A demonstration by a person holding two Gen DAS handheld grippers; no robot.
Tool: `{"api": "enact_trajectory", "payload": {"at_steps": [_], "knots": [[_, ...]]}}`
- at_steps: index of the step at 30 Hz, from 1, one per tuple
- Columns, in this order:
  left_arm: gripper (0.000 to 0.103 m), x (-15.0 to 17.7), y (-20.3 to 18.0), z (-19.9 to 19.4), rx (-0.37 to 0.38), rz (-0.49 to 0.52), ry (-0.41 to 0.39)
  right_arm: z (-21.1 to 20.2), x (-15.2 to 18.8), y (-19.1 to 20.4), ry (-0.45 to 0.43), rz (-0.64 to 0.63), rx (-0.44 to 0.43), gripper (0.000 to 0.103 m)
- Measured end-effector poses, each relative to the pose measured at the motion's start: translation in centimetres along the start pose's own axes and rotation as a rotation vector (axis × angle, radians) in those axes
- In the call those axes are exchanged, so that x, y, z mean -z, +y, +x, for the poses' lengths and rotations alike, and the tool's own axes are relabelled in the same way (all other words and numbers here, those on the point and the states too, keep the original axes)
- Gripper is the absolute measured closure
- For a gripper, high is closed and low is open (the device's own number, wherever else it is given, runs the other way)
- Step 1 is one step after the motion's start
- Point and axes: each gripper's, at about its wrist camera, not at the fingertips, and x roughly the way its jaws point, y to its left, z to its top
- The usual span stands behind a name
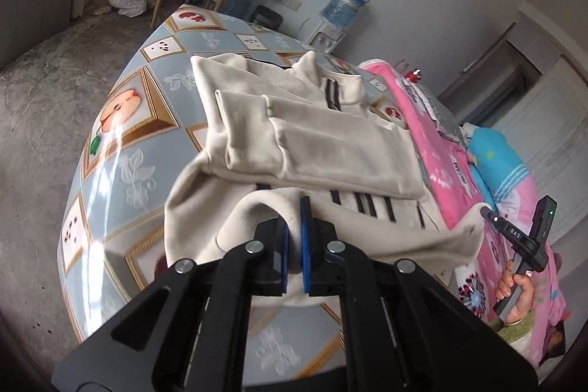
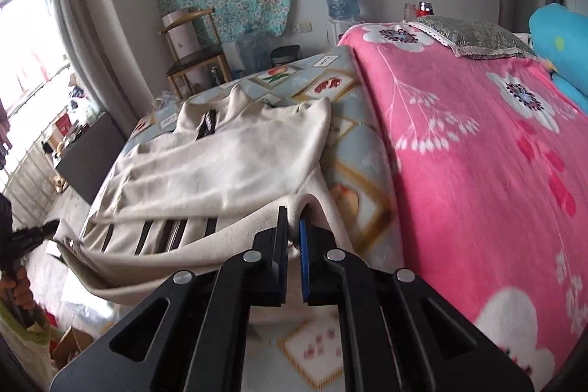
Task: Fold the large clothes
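While clamped, sweater (image 1: 316, 135) hem between claws (image 1: 294, 237)

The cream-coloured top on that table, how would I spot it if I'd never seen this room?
Find the table with the pale blue fruit-picture cloth, standing beside the bed's pink flowered blanket. The cream sweater lies on the table, sleeves folded across its front. Its short black collar zip and black stripes near the hem set it apart, and the left gripper and right gripper each pinch that hem.
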Motion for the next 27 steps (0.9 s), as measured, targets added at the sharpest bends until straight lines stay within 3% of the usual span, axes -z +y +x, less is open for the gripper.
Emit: {"api": "enact_trajectory", "payload": {"at_steps": [2,4,5,7,9,11,16,19,21,25,27], "knots": [[0.094,-1.1,1.0,1.8,-0.063,-0.027,0.027,2.7,-1.0,-0.7,0.029,0.069,-0.003,0.094],[0.092,-1.4,1.8,3.0,-0.074,-0.056,0.050,5.0,-1.3,-1.3,0.064,0.109,0.031,0.070],[0.091,-1.4,2.2,3.3,-0.072,-0.080,0.061,5.3,-1.2,-1.4,0.067,0.114,0.038,0.065],[0.091,-1.0,2.3,3.1,-0.060,-0.089,0.055,5.2,-0.7,-1.6,0.063,0.122,0.039,0.044],[0.085,-0.8,2.5,2.4,-0.060,-0.075,0.035,4.2,0.2,-1.9,0.061,0.122,0.042,0.037],[0.076,-0.7,2.8,1.4,-0.106,-0.066,0.002,3.4,1.1,-2.4,0.068,0.121,0.045,0.033],[0.075,-0.8,3.3,-1.6,-0.167,-0.039,-0.051,1.6,3.7,-3.8,0.137,0.210,-0.001,0.020],[0.066,0.9,2.3,-2.3,-0.082,-0.029,0.004,1.6,5.9,-3.9,0.221,0.294,-0.075,0.017],[0.046,3.0,1.4,-1.9,-0.010,-0.024,0.068,1.7,7.2,-3.6,0.255,0.338,-0.133,0.015],[0.037,7.3,0.1,0.3,0.054,-0.049,0.168,2.3,8.9,-2.8,0.285,0.383,-0.182,0.014],[0.036,8.4,0.4,1.6,0.027,-0.096,0.188,3.2,9.3,-2.5,0.303,0.389,-0.181,0.014]]}}
